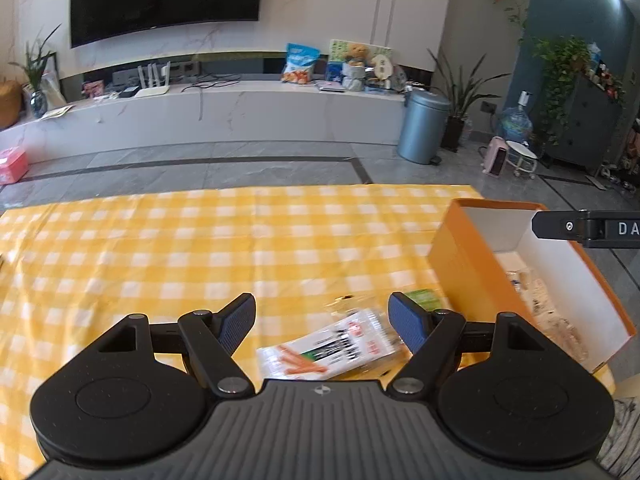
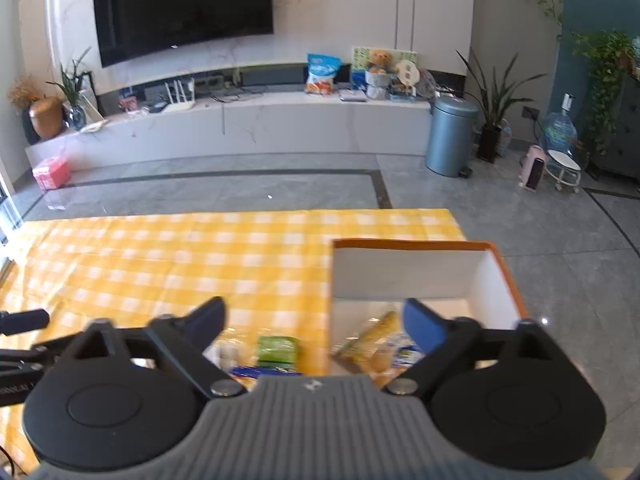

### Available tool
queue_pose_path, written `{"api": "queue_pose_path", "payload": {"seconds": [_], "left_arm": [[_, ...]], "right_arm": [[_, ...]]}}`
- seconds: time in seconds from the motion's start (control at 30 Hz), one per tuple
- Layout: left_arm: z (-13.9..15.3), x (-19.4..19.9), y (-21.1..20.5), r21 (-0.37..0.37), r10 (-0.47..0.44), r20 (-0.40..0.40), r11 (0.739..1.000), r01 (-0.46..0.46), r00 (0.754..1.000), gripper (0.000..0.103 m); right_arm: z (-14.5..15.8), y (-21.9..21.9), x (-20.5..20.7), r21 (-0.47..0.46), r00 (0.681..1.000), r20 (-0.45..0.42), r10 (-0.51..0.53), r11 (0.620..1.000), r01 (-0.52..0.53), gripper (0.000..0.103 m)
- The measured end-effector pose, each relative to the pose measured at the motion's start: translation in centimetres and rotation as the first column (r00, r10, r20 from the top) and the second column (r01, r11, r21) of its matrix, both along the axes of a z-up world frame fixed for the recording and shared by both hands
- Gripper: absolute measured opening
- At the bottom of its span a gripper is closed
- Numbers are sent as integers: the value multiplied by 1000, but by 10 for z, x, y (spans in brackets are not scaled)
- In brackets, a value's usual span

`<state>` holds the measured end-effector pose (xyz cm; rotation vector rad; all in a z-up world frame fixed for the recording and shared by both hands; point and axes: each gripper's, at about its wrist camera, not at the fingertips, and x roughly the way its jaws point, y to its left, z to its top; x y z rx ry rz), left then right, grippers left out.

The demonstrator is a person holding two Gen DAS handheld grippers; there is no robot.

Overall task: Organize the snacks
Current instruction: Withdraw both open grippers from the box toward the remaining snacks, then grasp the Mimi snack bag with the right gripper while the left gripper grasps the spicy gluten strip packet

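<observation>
My left gripper (image 1: pixel 322 320) is open above the yellow checked tablecloth (image 1: pixel 200 248). A white snack packet with orange sticks printed on it (image 1: pixel 332 346) lies on the cloth under the gap between its fingers, and the pads do not press on it. A green packet (image 1: pixel 424 298) lies just beyond the right finger. My right gripper (image 2: pixel 316 320) is open and holds nothing, hovering over the left wall of the orange box (image 2: pixel 512 280). Inside the box lie a yellow packet (image 2: pixel 376 334) and a blue-and-white packet (image 2: pixel 406 354). The green packet (image 2: pixel 276 350) and a blue packet (image 2: pixel 256 372) lie left of the box.
The orange box (image 1: pixel 460 272) stands at the table's right end, near the edge. One finger of the right gripper (image 1: pixel 560 226) reaches over it. Beyond the table are grey floor tiles, a blue-grey bin (image 2: pixel 450 136) and a TV bench (image 2: pixel 240 124).
</observation>
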<state>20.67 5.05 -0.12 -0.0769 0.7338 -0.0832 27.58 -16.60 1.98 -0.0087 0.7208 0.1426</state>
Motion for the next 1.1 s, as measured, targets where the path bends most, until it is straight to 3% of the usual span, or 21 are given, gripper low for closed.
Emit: {"api": "queue_pose_path", "payload": {"seconds": [0.17, 0.33, 0.4, 0.5, 0.63, 0.87, 0.93, 1.0, 1.1], "left_arm": [[-19, -2, 22, 2, 50, -37, 999, -50, 998, 90], [-48, 3, 41, -85, 4, -103, 996, -13, 995, 90], [-55, 4, 48, -101, 0, -118, 995, -12, 993, 90], [-60, 0, 59, -128, 11, -134, 991, -28, 991, 90], [-65, 4, 68, -181, 20, -152, 982, -48, 988, 90], [-74, 5, 74, -229, 0, -174, 973, -41, 985, 90], [-77, 5, 75, -237, -1, -178, 971, -42, 984, 90], [-78, 5, 74, -232, -2, -185, 972, -41, 983, 90], [-79, 4, 72, -224, -3, -188, 974, -40, 982, 90]], "right_arm": [[-22, 31, -7, 43, 999, -35, 9, 999, -8, 98], [-56, 56, -16, 154, 994, -99, -43, 986, 58, 98], [-70, 67, -20, 152, 990, -122, -71, 984, 90, 98], [-87, 88, -21, 25, 987, -106, -124, 992, 128, 98], [-110, 106, -16, -168, 979, -68, -192, 969, 179, 98], [-155, 109, 6, -260, 961, -165, -222, 950, 174, 97], [-167, 112, 9, -316, 957, -182, -227, 935, 161, 93], [-179, 112, 10, -359, 951, -189, -244, 919, 165, 80], [-184, 103, 8, -325, 948, -198, -250, 929, 178, 68]]}}
